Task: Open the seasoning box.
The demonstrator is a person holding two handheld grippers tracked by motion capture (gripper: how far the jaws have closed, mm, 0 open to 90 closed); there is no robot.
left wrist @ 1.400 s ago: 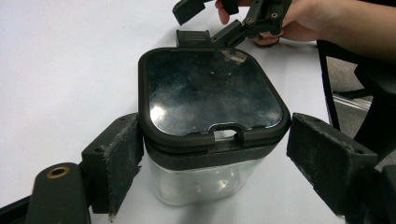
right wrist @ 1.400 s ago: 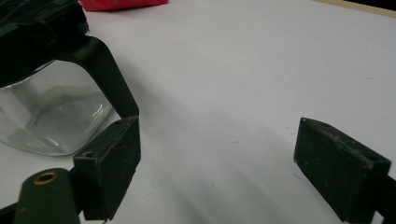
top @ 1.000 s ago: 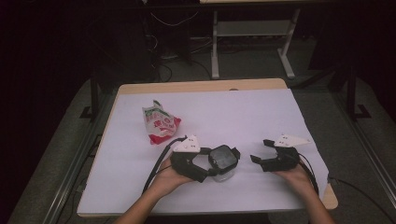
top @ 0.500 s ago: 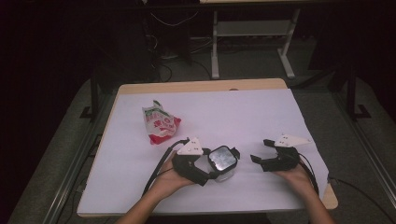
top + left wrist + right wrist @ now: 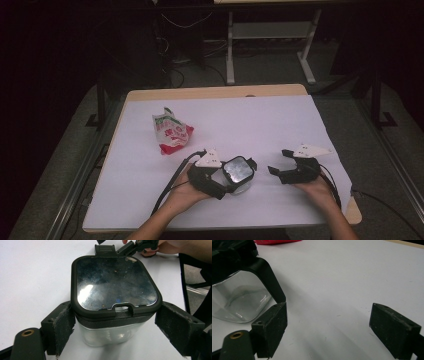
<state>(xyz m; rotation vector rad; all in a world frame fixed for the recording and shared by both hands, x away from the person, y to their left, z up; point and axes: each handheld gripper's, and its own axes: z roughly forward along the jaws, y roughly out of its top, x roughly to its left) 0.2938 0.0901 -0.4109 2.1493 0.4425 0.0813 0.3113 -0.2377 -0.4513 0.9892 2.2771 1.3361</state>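
A clear square container (image 5: 237, 171) with a black-rimmed shiny lid stands on the white sheet near the front. My left gripper (image 5: 236, 179) straddles it. In the left gripper view the two pads (image 5: 62, 327) meet the sides of the container (image 5: 115, 282) just under its lid; the jaws have just been closing on it. My right gripper (image 5: 279, 161) rests on the sheet to the right, open and holding nothing. In the right gripper view its jaws (image 5: 328, 327) frame bare sheet, with the container's clear body (image 5: 239, 300) off to the left.
A red, white and green snack bag (image 5: 171, 134) lies behind and to the left of the container. The white sheet (image 5: 260, 120) covers a wooden table. Dark floor, cables and a desk frame (image 5: 270, 35) lie beyond the far edge.
The left gripper and the container have barely shifted. The right hand has stayed where it was.
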